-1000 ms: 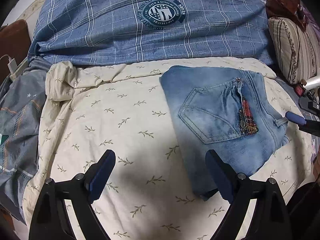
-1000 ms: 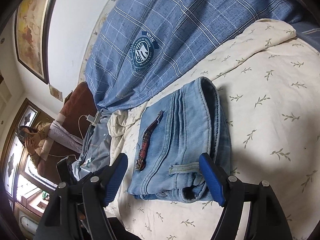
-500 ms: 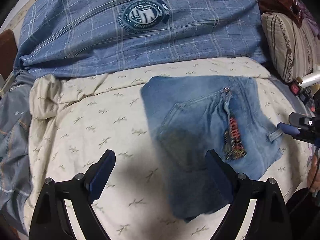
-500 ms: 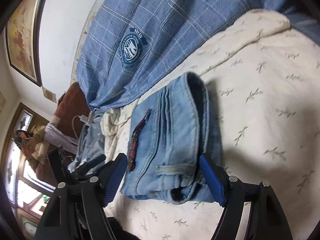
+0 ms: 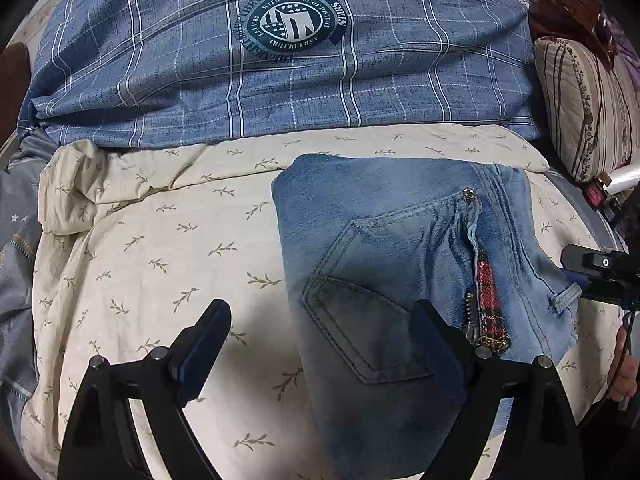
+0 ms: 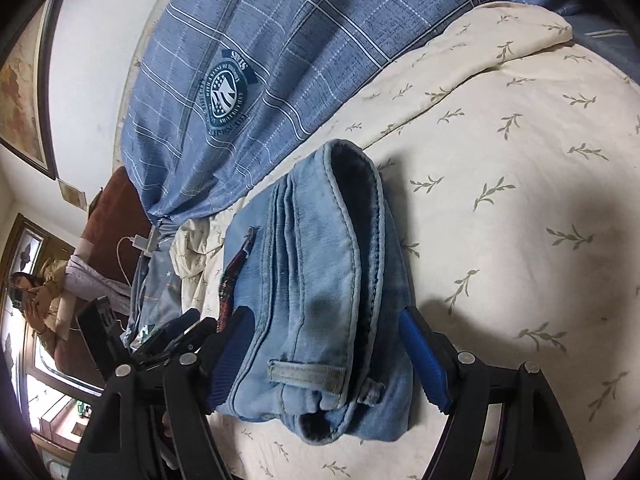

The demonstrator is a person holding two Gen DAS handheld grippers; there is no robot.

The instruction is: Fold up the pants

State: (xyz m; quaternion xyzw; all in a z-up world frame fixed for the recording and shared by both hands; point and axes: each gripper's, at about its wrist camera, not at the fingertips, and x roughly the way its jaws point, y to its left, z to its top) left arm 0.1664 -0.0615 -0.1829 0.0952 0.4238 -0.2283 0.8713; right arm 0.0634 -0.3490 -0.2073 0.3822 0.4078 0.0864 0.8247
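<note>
Beyond both claws a blue plaid quilt [image 5: 280, 92] backs the leaf-print sheet [image 5: 160, 240]. The folded jeans [image 5: 400, 264] lie just ahead of the left gripper [image 5: 320, 344], jaws wide apart, empty. The right gripper [image 6: 328, 356] straddles the waistband end, jaws apart, not pressing.

Faded blue jeans [image 5: 392, 240], cream leaf-print sheet [image 5: 160, 240], blue plaid duvet [image 5: 180, 60].

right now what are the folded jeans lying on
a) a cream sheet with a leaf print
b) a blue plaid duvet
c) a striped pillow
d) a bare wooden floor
a: the folded jeans lie flat on the cream leaf-print sheet; the blue plaid duvet is behind them and the striped pillow off to the side.
</note>
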